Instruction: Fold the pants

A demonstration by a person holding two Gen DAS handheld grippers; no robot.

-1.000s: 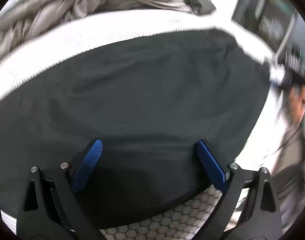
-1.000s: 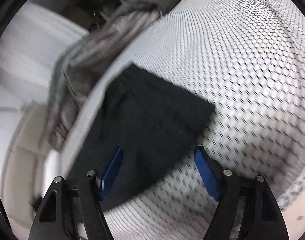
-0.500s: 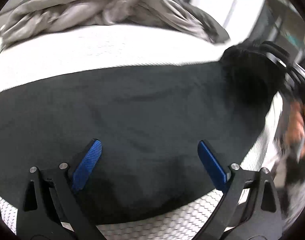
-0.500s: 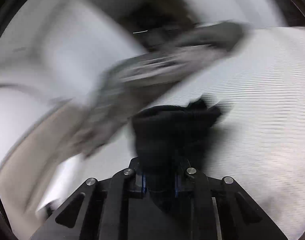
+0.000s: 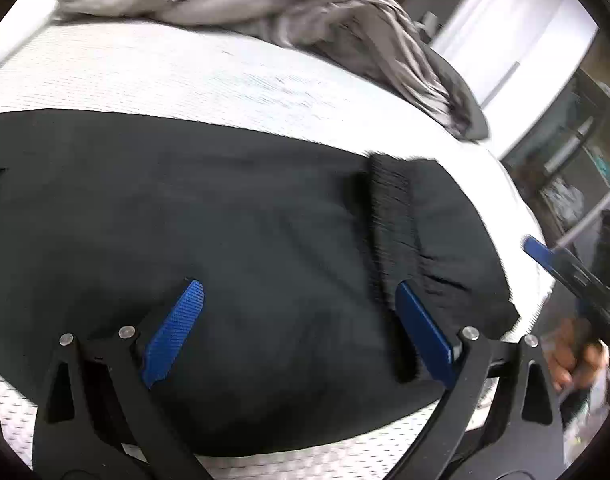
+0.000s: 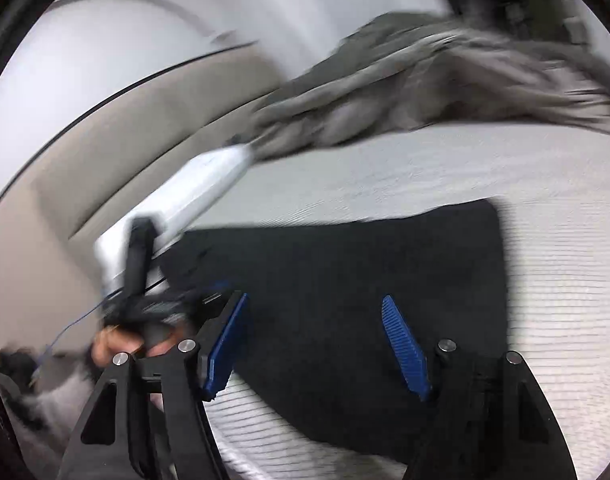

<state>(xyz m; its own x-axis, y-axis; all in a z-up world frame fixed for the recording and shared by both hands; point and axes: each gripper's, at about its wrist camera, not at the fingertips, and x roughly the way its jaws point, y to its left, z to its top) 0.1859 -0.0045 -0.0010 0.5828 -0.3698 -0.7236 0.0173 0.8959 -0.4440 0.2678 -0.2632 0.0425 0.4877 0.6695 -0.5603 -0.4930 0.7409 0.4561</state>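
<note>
Now the black pants [image 5: 265, 240] lie flat across the middle of the left wrist view, spread on the white mattress [image 5: 209, 80], with a ribbed band folded over onto them right of centre. Left gripper [image 5: 301, 332] hangs over the cloth at the bottom of the frame, its blue pads spread wide, nothing between them that they press on. At the right edge a hand [image 5: 573, 356] grips the black handle of the other tool, one blue pad poking up above it.

Over to the right wrist view: blurred, but the pants [image 6: 365, 280] fill the centre and lower middle as a dark slab on the mattress [image 6: 545, 280]. Right gripper [image 6: 317, 344] sits at the bottom with its jaws parted; they have just been opening, and no cloth is pinched between them. Crumpled grey bedding [image 6: 445, 80] runs along the upper right. At lower left a hand [image 6: 121, 344] holds the left tool.
</note>
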